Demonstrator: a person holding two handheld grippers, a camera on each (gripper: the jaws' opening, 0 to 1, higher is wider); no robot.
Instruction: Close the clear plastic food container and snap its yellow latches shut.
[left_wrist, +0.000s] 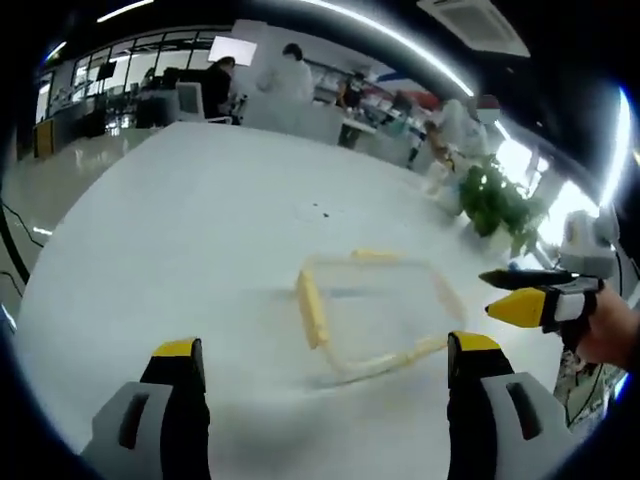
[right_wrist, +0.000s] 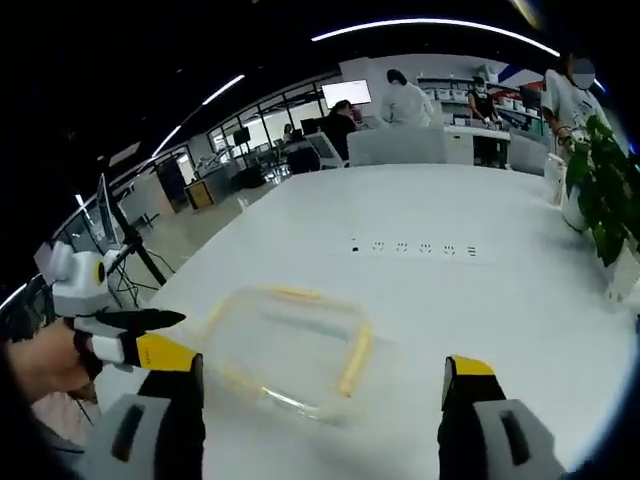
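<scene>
Clear rectangular plastic food container with yellow latches (left_wrist: 378, 312) resting flat on the broad white desk (left_wrist: 200, 220), ahead of and between both sets of tongs, touched by neither; lid apparently already laid on, though too blurred to be sure. Left tongs (left_wrist: 325, 360) spread wide, holding nothing; right tongs (right_wrist: 322, 375) likewise released and empty, container (right_wrist: 290, 345) just beyond them. Best approached by steadying one side while pressing a single latch down squarely until seated; then moving to the opposite latch, avoiding sliding the light box. Counted: one container; yellow latch strips on four sides as far as visible; two pairs of tongs; one potted green plant (right_wrist: 608, 190).
</scene>
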